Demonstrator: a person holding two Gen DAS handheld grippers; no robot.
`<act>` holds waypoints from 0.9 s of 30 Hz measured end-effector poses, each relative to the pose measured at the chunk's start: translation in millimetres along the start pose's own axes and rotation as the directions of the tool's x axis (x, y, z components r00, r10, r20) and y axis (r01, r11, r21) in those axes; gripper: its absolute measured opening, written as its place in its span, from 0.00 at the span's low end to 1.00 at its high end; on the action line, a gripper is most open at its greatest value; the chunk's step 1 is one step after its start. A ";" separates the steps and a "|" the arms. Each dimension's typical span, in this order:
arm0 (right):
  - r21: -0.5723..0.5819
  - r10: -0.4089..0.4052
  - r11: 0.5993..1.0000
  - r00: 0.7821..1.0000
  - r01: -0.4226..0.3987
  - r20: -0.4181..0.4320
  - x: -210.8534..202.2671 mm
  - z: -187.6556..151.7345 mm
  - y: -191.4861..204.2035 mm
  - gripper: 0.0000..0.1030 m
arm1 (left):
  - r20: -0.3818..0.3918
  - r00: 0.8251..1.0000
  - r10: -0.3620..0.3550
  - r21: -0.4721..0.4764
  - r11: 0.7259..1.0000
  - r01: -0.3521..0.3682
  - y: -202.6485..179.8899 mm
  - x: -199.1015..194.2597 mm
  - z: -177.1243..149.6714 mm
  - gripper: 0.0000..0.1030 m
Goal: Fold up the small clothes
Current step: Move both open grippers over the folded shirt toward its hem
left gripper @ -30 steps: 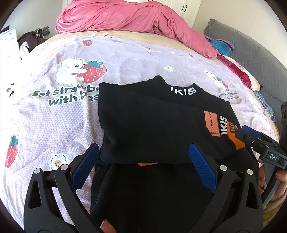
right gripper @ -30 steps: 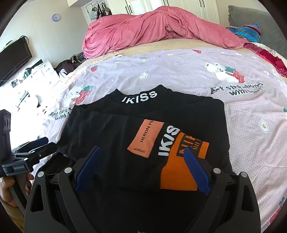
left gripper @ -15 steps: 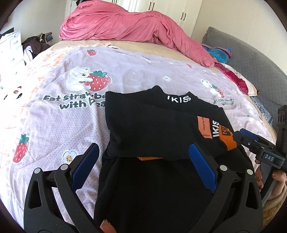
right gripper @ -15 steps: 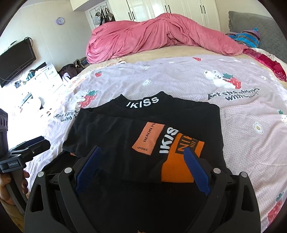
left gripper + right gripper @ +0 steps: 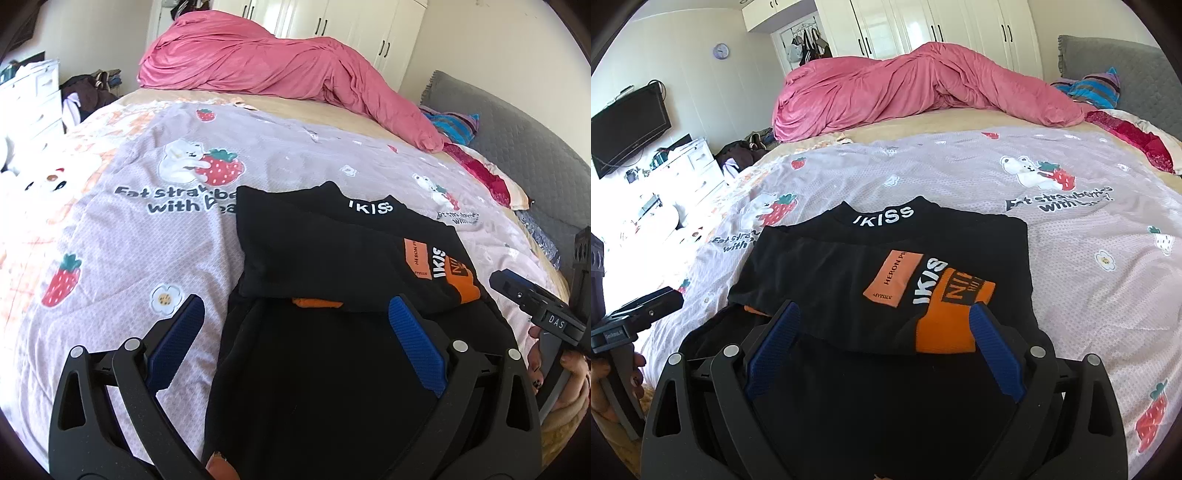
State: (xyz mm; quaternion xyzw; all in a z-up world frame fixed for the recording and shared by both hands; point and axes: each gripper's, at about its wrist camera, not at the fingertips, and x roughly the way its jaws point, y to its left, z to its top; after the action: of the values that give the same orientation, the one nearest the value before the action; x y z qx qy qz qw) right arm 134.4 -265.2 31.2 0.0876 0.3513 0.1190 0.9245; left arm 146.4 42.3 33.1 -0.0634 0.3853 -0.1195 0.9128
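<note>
A black shirt (image 5: 325,251) (image 5: 831,273) with white "IKISS" lettering and orange patches lies partly folded on the bed, sleeves laid over its chest. Its lower body spreads toward me under both tools. My left gripper (image 5: 295,314) hangs open just above the shirt's near part, nothing between its blue pads (image 5: 177,339). My right gripper (image 5: 882,325) is open too, hovering over the orange cuff (image 5: 945,325), holding nothing. Each gripper shows at the edge of the other's view, the right gripper (image 5: 532,299) with a hand (image 5: 576,373) beneath it, the left gripper (image 5: 639,317) likewise.
The shirt rests on a lilac strawberry-print sheet (image 5: 122,251) (image 5: 1089,258). A pink duvet (image 5: 280,70) (image 5: 916,92) is heaped at the far side, with striped fabric (image 5: 1089,88) and a grey headboard (image 5: 517,147) on the right. White drawers (image 5: 687,162) stand left of the bed.
Both grippers have drawn back toward me and lifted away from the shirt, so it looks smaller and more bed shows. The shirt itself has not moved.
</note>
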 end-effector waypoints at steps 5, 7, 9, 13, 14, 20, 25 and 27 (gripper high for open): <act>-0.012 -0.007 1.000 1.000 0.007 0.006 -6.1 -7.3 1.5 0.90 | 0.009 1.000 0.007 -0.003 1.000 -0.007 1.2 -9.3 -7.9 0.91; -0.012 -0.002 1.000 1.000 0.002 0.010 -9.4 -9.9 1.9 0.90 | 0.010 1.000 0.012 0.001 1.000 -0.012 0.4 -11.5 -10.3 0.91; -0.010 0.008 1.000 1.000 -0.008 0.015 -13.7 -12.6 1.4 0.90 | 0.011 1.000 0.020 0.006 1.000 -0.020 -0.3 -13.4 -12.8 0.91; -0.008 0.016 1.000 1.000 -0.015 0.024 -21.3 -16.7 2.7 0.90 | 0.012 1.000 0.027 0.006 1.000 -0.027 -0.4 -18.2 -18.9 0.91; -0.007 0.017 1.000 1.000 -0.017 0.026 -23.4 -18.0 2.4 0.90 | 0.011 1.000 0.026 0.006 1.000 -0.026 0.0 -19.6 -20.4 0.91; 0.013 0.018 1.000 1.000 -0.018 0.023 -33.2 -26.6 -2.6 0.90 | 0.008 0.999 0.036 -0.003 0.999 -0.036 2.2 -29.1 -30.2 0.91; 0.023 0.017 1.000 1.000 -0.017 0.017 -40.0 -33.5 -6.3 0.90 | 0.006 0.999 0.043 -0.005 0.999 -0.043 3.3 -35.9 -36.6 0.91; 0.022 0.014 1.000 1.000 -0.015 0.015 -42.6 -35.3 -6.4 0.90 | 0.004 0.999 0.047 -0.005 0.999 -0.047 4.1 -38.1 -39.7 0.91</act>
State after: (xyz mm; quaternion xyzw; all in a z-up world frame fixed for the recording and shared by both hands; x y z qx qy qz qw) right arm 80.9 -280.5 30.4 0.1011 0.3449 0.1213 0.9253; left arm 92.9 55.5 30.8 -0.0566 0.3853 -0.0972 0.9159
